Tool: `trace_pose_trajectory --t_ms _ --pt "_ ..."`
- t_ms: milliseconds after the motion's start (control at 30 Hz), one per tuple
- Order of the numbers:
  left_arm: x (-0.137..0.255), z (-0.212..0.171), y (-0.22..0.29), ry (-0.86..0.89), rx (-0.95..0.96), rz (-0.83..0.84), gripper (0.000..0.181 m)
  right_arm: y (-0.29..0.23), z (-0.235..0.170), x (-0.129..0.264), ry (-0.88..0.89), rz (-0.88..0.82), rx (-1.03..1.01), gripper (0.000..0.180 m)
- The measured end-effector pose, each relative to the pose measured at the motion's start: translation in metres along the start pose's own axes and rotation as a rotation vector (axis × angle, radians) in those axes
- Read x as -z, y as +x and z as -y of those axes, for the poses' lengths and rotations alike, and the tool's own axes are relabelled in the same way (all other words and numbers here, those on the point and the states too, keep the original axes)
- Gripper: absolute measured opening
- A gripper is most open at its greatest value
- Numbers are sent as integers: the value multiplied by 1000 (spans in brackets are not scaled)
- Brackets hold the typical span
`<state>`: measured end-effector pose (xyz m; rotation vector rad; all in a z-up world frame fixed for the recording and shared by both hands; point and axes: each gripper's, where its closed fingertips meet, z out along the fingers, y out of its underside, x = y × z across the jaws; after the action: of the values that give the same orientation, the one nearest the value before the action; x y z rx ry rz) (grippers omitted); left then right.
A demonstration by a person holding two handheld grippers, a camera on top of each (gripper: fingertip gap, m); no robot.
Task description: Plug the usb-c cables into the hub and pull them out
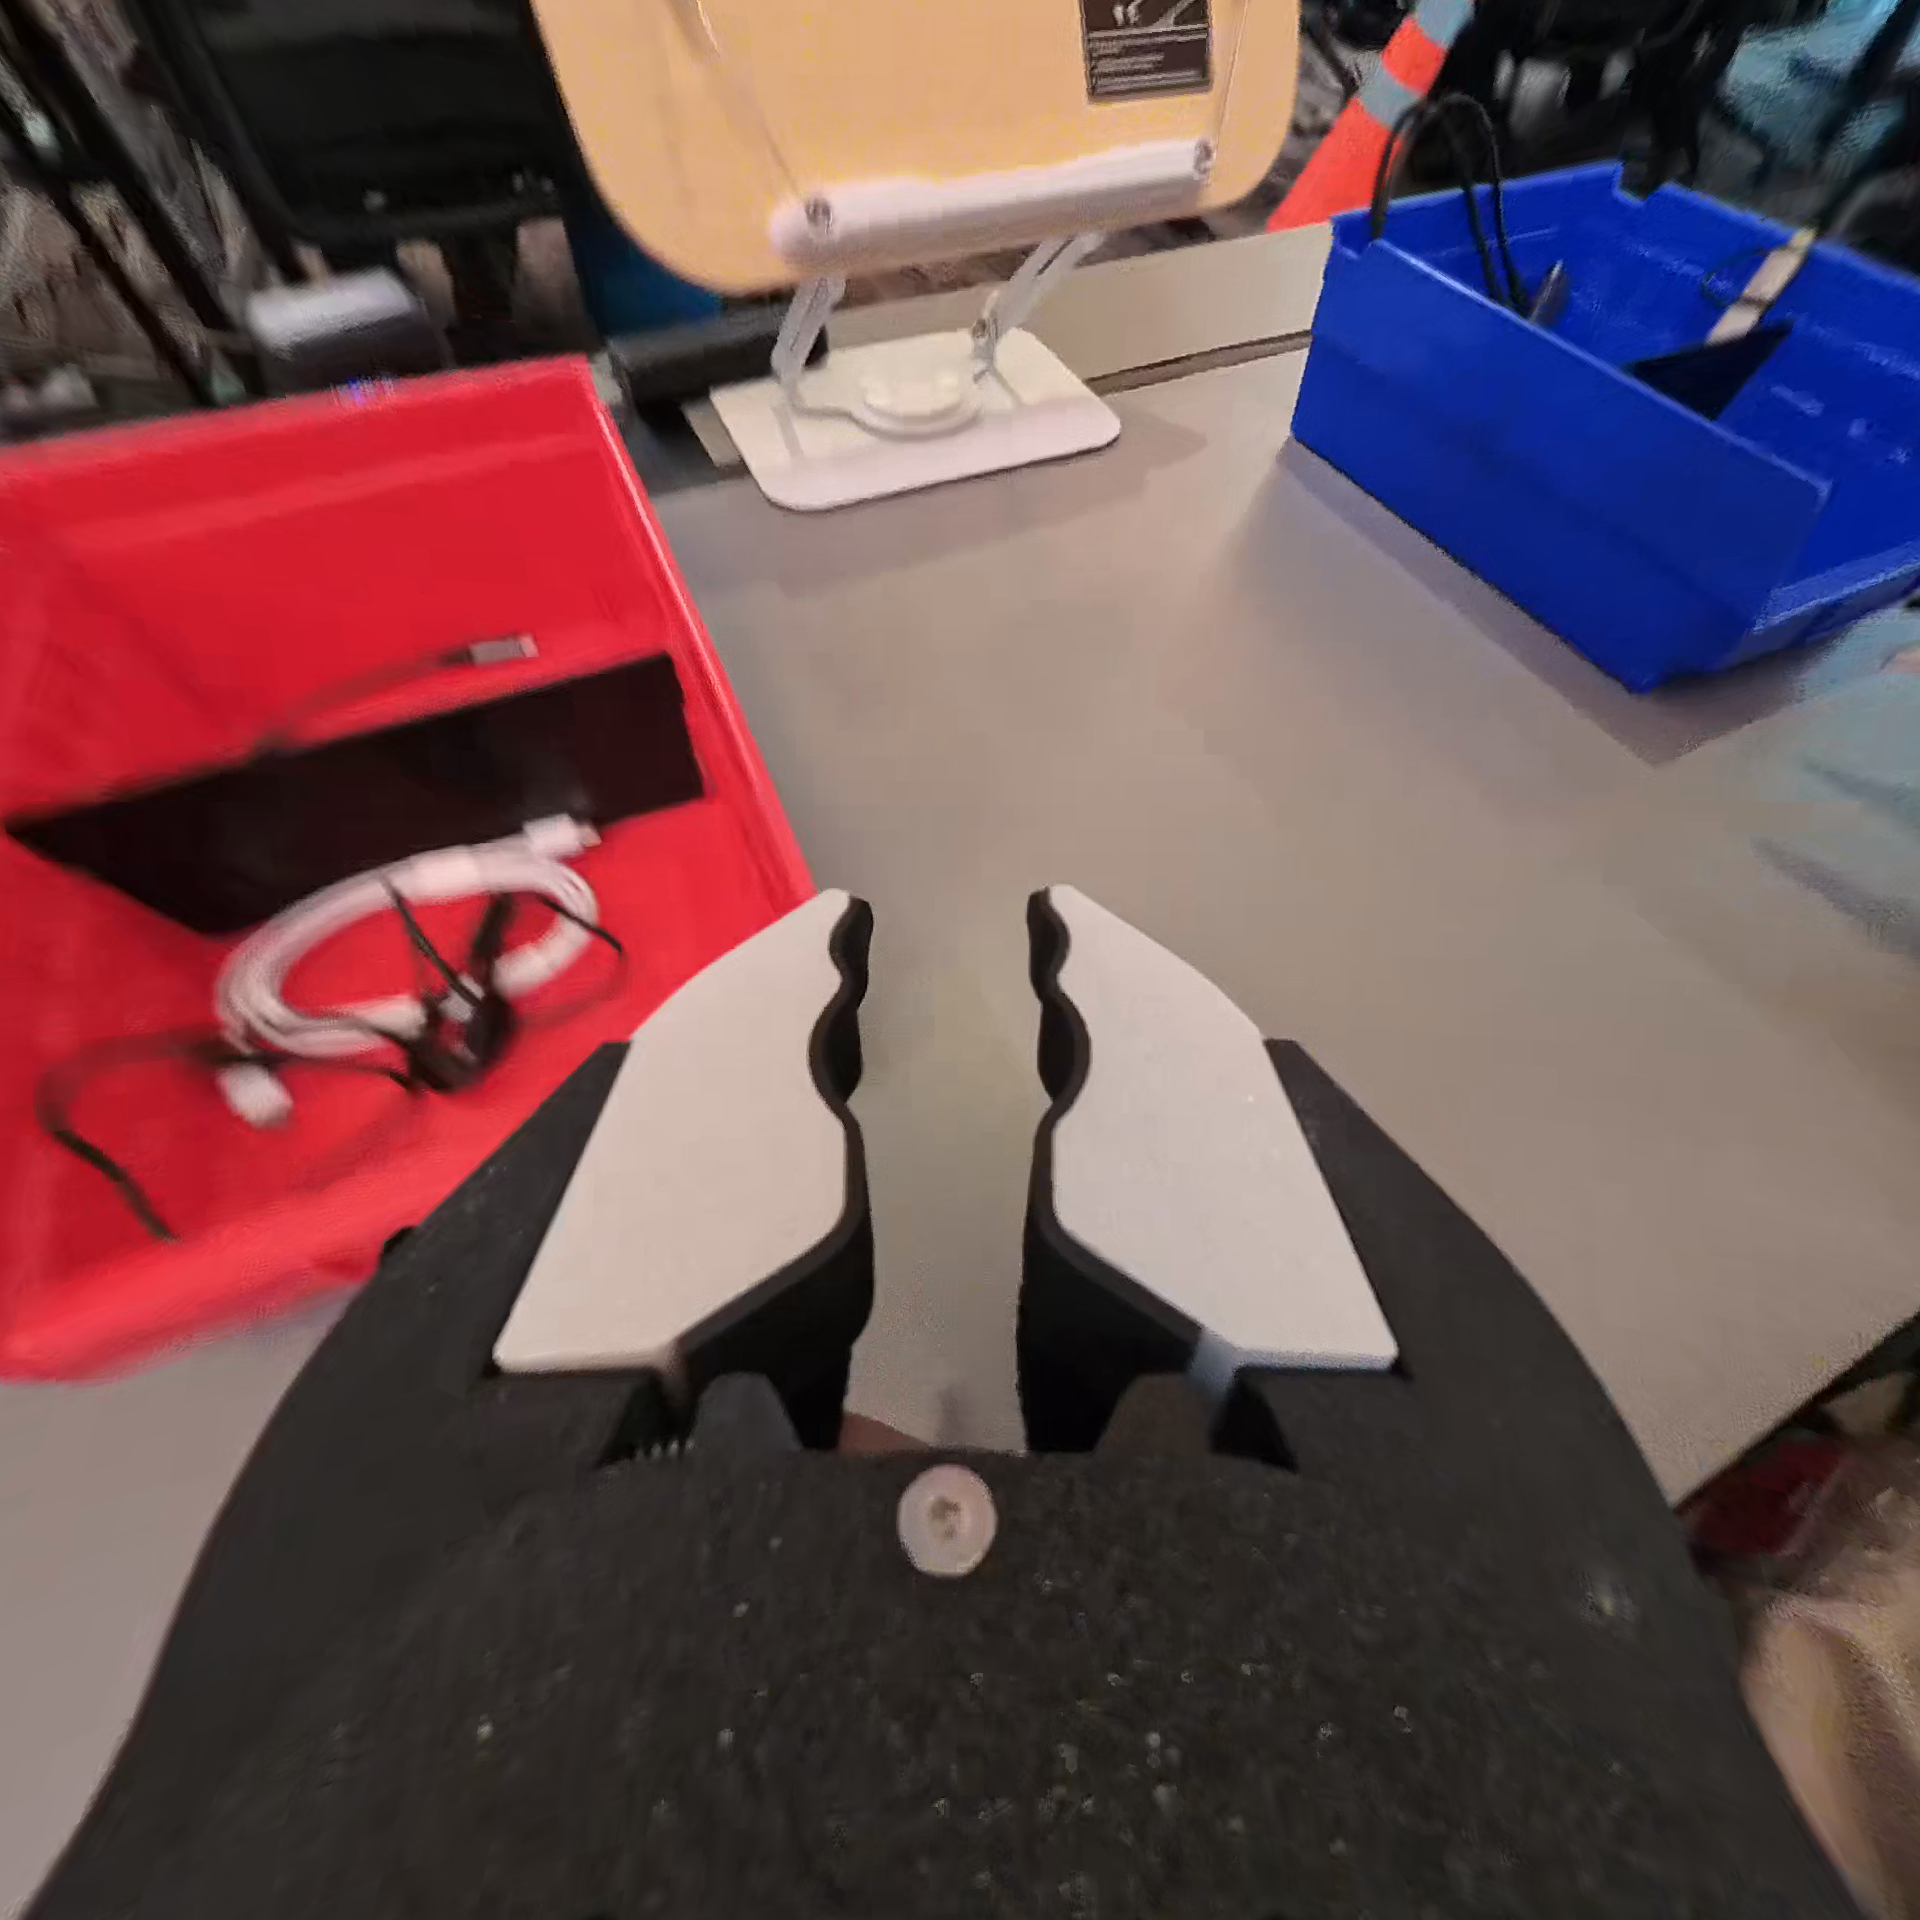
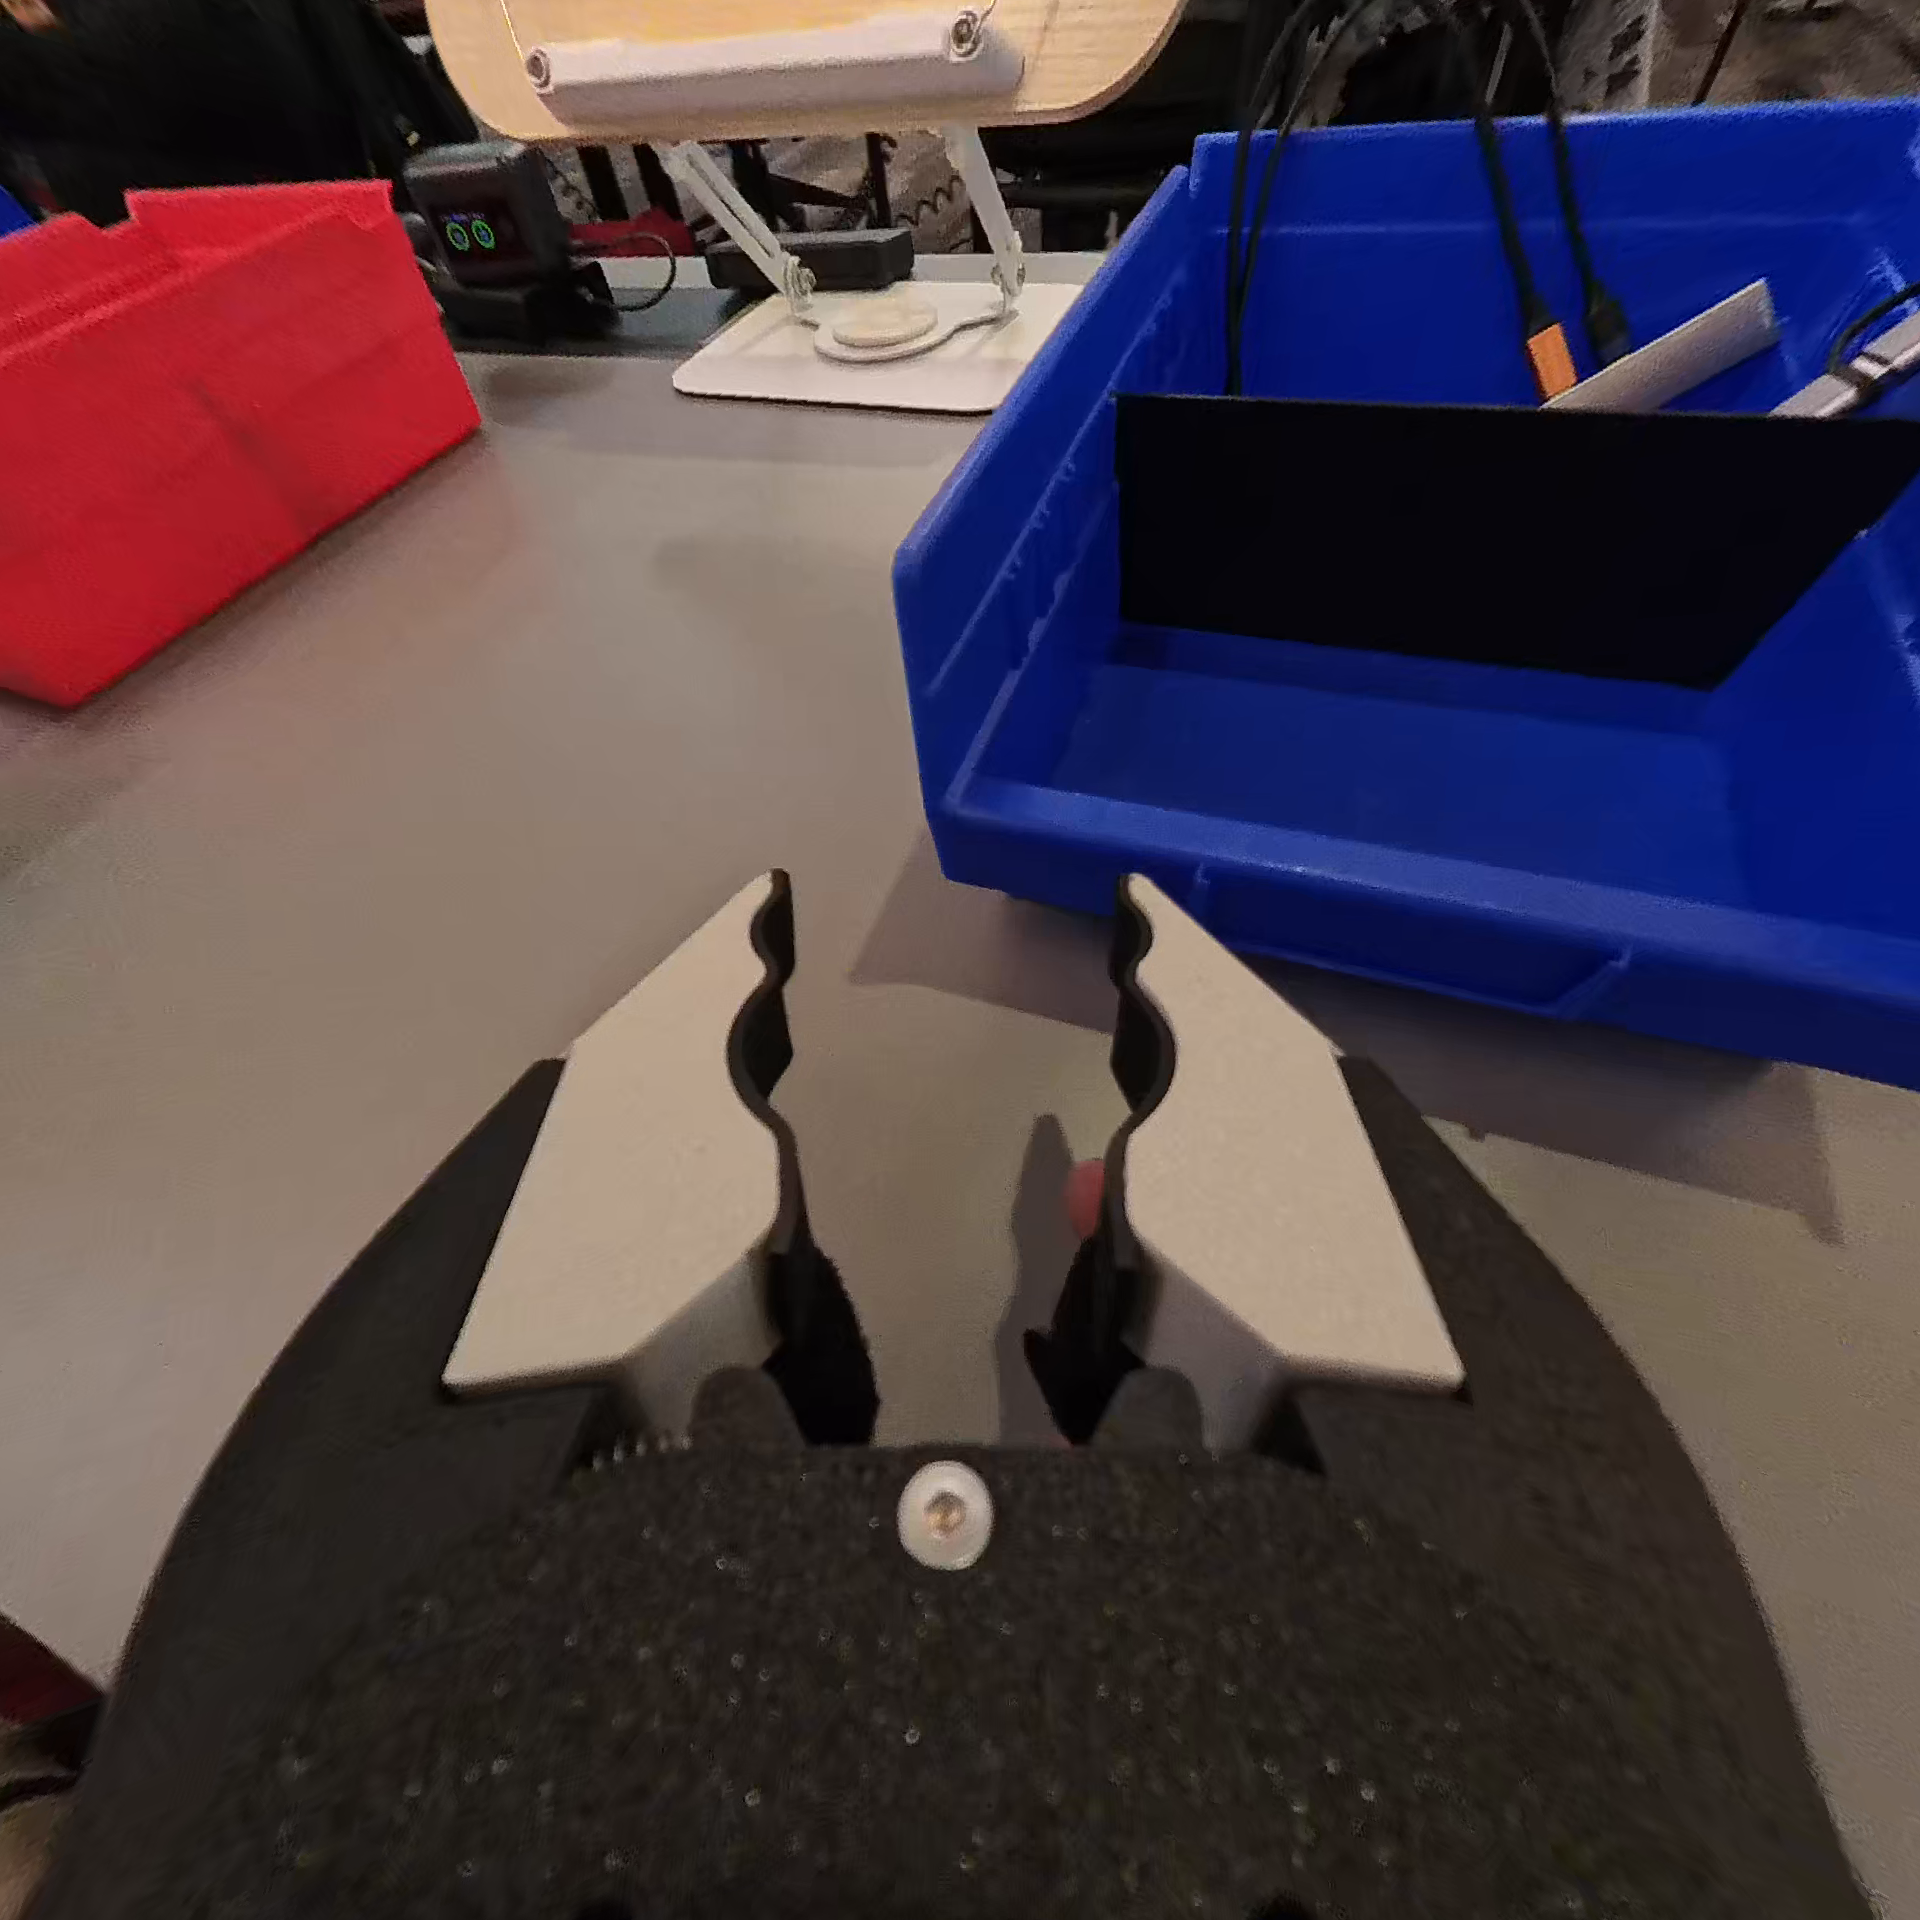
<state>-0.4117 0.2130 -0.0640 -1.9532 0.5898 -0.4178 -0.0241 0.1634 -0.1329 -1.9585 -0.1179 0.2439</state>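
Observation:
A red bin point(image 1: 312, 582) at the left holds a coiled white cable point(image 1: 416, 935), thin black cables point(image 1: 457, 1029) and a cable end with a silver plug point(image 1: 499, 652), in front of and behind a black divider point(image 1: 416, 790). A blue bin point(image 2: 1351, 862) at the right holds a silver hub point(image 2: 1673, 348) behind a black divider point(image 2: 1455, 530), with black cables point(image 2: 1496, 208) running into it, one with an orange plug point(image 2: 1550, 358). My left gripper point(image 1: 948, 914) is open and empty over the grey table, right of the red bin. My right gripper point(image 2: 951, 899) is open and empty before the blue bin's front wall.
A wooden board on a white stand point(image 1: 914, 416) sits at the table's back middle, also in the right wrist view point(image 2: 883, 343). A small black device with a lit screen point(image 2: 473, 234) sits behind the red bin point(image 2: 208, 416). The blue bin point(image 1: 1621, 457) is at the far right. An orange cone point(image 1: 1382, 94) stands behind. One gripper's finger ends stand about 40 centimetres off the other's.

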Motion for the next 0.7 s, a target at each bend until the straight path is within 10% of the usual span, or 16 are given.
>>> trace_pose_trajectory --t_ms 300,700 --pt "-57 53 -147 -504 -681 55 26 -6 23 2 134 85 21 70" --pt "-153 -3 -249 -1149 -945 -310 32 -6 33 -8 194 154 20 72"
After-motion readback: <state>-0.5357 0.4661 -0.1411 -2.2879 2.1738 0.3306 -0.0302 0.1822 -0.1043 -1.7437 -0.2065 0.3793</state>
